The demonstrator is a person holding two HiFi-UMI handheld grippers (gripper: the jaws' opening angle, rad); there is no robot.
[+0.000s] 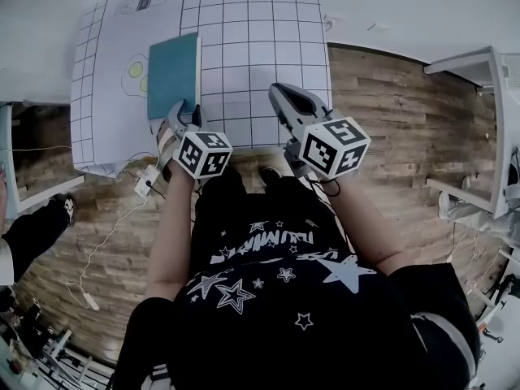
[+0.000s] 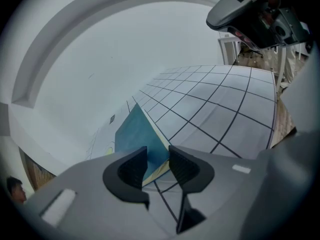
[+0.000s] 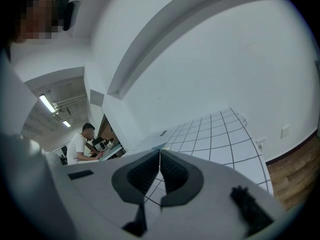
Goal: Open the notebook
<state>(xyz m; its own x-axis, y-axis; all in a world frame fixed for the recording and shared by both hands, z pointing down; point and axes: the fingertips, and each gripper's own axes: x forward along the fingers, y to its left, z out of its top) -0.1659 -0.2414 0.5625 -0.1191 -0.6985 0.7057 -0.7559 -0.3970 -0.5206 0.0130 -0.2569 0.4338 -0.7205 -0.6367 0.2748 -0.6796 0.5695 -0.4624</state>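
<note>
A teal notebook (image 1: 173, 73) lies closed on the white grid mat (image 1: 260, 39), near the mat's left side. My left gripper (image 1: 185, 114) is at the notebook's near right corner. In the left gripper view that corner (image 2: 137, 134), teal cover over cream page edges, fills the gap between the jaws, and my left gripper (image 2: 158, 165) looks shut on it. My right gripper (image 1: 282, 93) hangs over the mat's near edge to the right of the notebook, apart from it. In its own view my right gripper (image 3: 159, 171) is shut with nothing between the pads.
The mat covers a table that ends just in front of me; wooden floor (image 1: 390, 96) lies to the right. White furniture (image 1: 479, 120) stands at the far right. A white plug and cable (image 1: 146, 187) trail off the table's near left corner. A person (image 3: 82, 141) sits at a distant desk.
</note>
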